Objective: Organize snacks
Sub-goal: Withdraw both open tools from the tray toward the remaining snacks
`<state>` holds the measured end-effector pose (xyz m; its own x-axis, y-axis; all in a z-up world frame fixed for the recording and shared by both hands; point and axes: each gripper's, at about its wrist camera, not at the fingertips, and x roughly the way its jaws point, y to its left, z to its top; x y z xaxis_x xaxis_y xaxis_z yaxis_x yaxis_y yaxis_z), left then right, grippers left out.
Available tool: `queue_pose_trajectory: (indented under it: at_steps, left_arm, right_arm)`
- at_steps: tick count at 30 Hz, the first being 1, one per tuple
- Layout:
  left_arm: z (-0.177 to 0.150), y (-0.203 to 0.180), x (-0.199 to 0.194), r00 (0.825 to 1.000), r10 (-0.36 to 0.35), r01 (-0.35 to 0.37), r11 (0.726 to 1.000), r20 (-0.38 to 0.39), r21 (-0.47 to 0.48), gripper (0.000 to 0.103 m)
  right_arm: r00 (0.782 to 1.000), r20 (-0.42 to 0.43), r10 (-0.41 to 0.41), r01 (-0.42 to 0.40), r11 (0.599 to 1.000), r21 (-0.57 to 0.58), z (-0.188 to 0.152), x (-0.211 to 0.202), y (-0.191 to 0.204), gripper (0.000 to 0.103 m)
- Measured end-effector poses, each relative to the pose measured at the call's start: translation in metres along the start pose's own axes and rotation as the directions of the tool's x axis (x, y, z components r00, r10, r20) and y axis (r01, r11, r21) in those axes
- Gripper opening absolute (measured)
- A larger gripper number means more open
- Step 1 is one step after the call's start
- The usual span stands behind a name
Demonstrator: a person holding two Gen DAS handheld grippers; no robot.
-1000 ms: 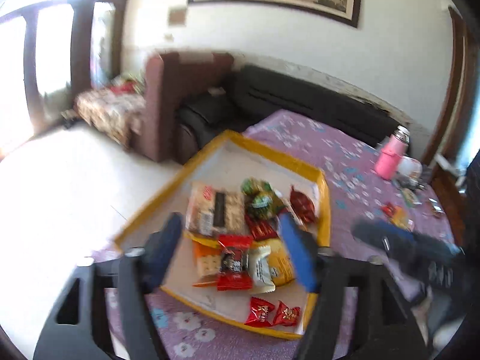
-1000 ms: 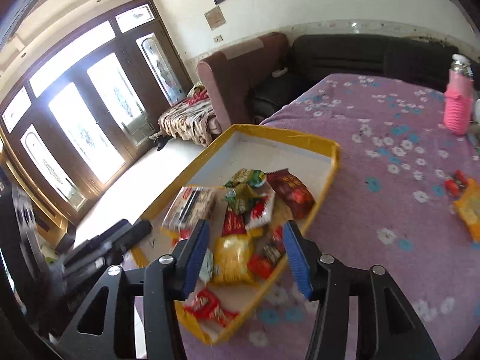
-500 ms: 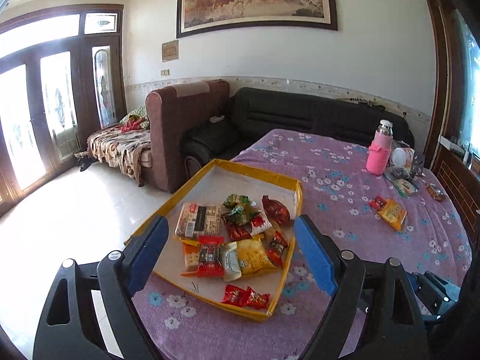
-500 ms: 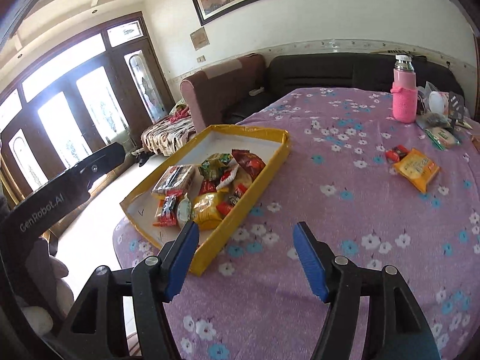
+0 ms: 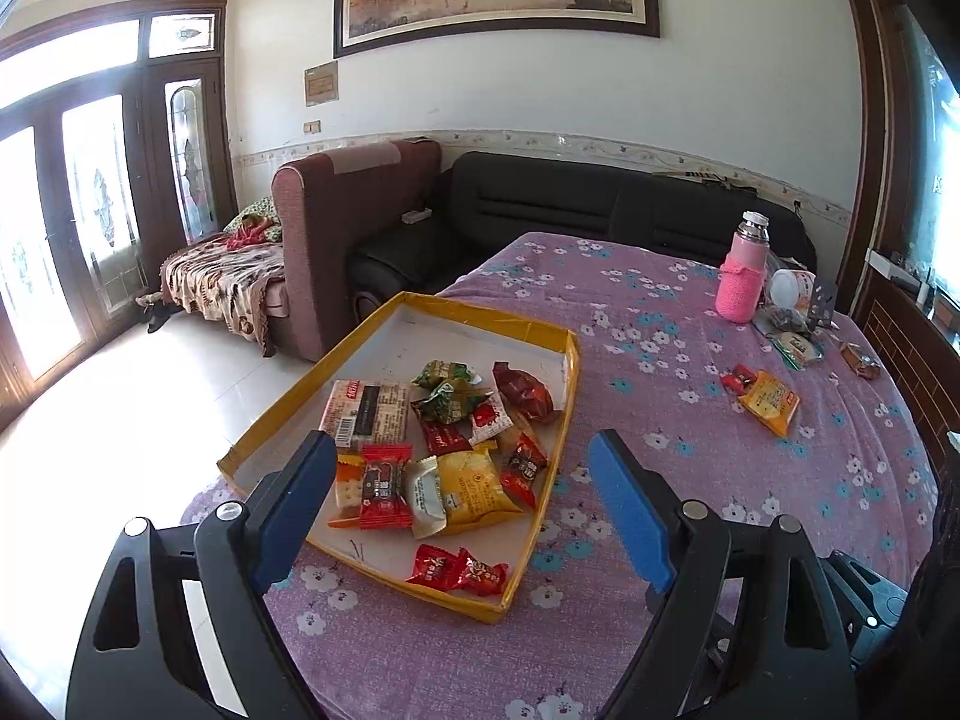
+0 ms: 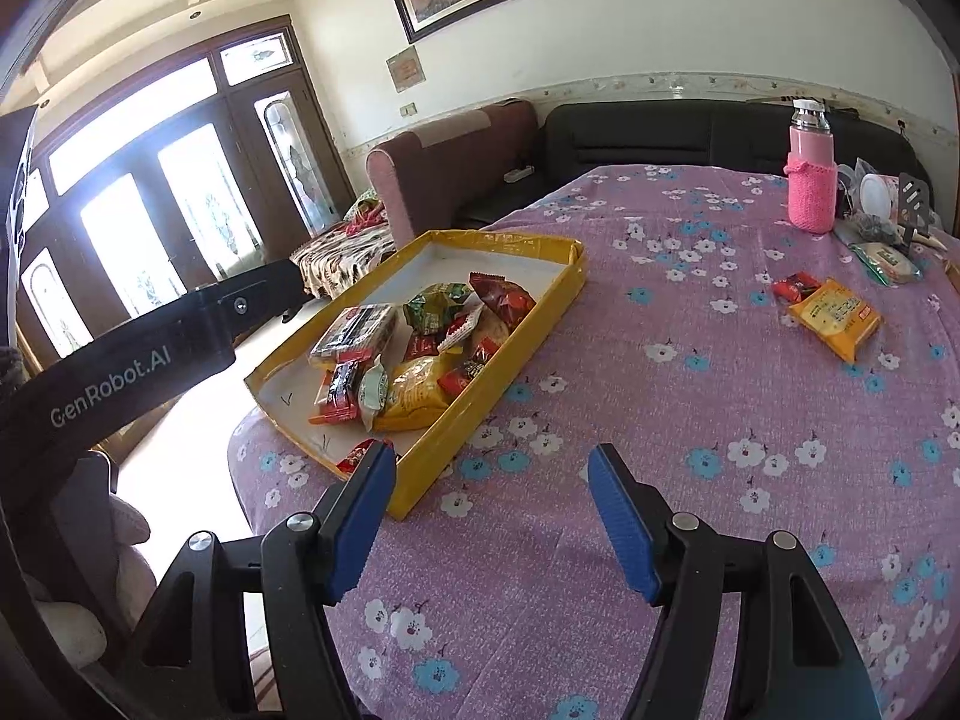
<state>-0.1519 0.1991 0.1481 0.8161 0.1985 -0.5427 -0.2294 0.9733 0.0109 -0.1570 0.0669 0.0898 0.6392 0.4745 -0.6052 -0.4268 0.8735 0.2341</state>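
While both tools hang over the purple floral tablecloth (image 5: 690,312), stock reads as follows.

Left wrist view:
- Left gripper (image 5: 462,501): jaws wide apart, nothing btwn them, blue pads (image 5: 294,504) framing the tray's near end.
- Yellow-rimmed tray (image 5: 567,384): on table's left part, white floor. Holds approx. a dozen snacks heaped toward its near half: clear-wrapped biscuit pack (image 5: 366,411), green wrappers (image 5: 447,396), dark red packet (image 5: 522,390), yellow bag (image 5: 471,483), red bar (image 5: 384,486), two red candies (image 5: 459,567) at near corner.
- Loose items well apart from tray, to its right: yellow packet (image 5: 768,399) w/ small red candy (image 5: 738,378) touching it.
- Pink bottle (image 5: 741,276), upright, far side; misc. clutter beside it.

Right wrist view:
- Right gripper (image 6: 489,513): jaws apart, empty, above bare cloth just right of tray's near corner.
- Same tray (image 6: 516,336) left of centre; yellow packet (image 6: 834,315) and red candy (image 6: 795,288) at right.
- Pink bottle (image 6: 813,180) at far edge.
- Black arm marked "GenRobot.AI" (image 6: 138,354) at left.
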Motion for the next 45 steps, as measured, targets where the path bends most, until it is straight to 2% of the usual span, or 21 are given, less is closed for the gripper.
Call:
queue_pose_trajectory:
  at_steps: [22, 27, 29, 32, 35, 38, 40, 45]
  left_arm:
    - [-0.004, -0.016, 0.015, 0.999, -0.013, 0.014, 1.0, -0.036, 0.024, 0.087]
    - [-0.006, -0.021, 0.021, 0.997, -0.047, 0.049, 0.998, -0.061, 0.032, 0.087]
    - [-0.007, -0.022, 0.025, 0.994, -0.081, 0.084, 0.996, -0.079, 0.029, 0.087]
    - [-0.006, -0.026, 0.031, 0.983, -0.146, 0.149, 0.988, -0.108, 0.027, 0.087]
    - [0.002, -0.036, 0.039, 0.964, -0.23, 0.235, 0.972, -0.134, 0.028, 0.087]
    - [0.015, -0.05, 0.053, 0.932, -0.322, 0.33, 0.944, -0.163, 0.019, 0.087]
    - [0.024, -0.061, 0.066, 0.921, -0.344, 0.353, 0.936, -0.179, 0.016, 0.087]
    - [0.042, -0.084, 0.099, 0.902, -0.374, 0.385, 0.923, -0.217, 0.011, 0.087]
  right_arm:
    - [0.999, -0.028, 0.02, -0.019, 0.999, 0.033, -0.006, 0.013, -0.011, 0.07]
    - [0.999, -0.034, 0.006, -0.004, 0.998, 0.067, -0.007, 0.014, -0.025, 0.07]
    - [0.999, -0.038, -0.005, 0.008, 0.997, 0.071, -0.007, 0.013, -0.034, 0.07]
    - [0.998, -0.048, -0.04, 0.043, 0.996, 0.072, -0.003, 0.008, -0.055, 0.071]
    - [0.993, -0.074, -0.09, 0.099, 0.987, 0.125, 0.01, 0.004, -0.098, 0.071]
    - [0.987, -0.076, -0.14, 0.153, 0.963, 0.223, 0.03, 0.0, -0.152, 0.071]
    - [0.979, -0.079, -0.187, 0.202, 0.936, 0.29, 0.047, 0.002, -0.193, 0.072]
    - [0.965, -0.136, -0.224, 0.261, 0.871, 0.417, 0.074, 0.037, -0.263, 0.074]
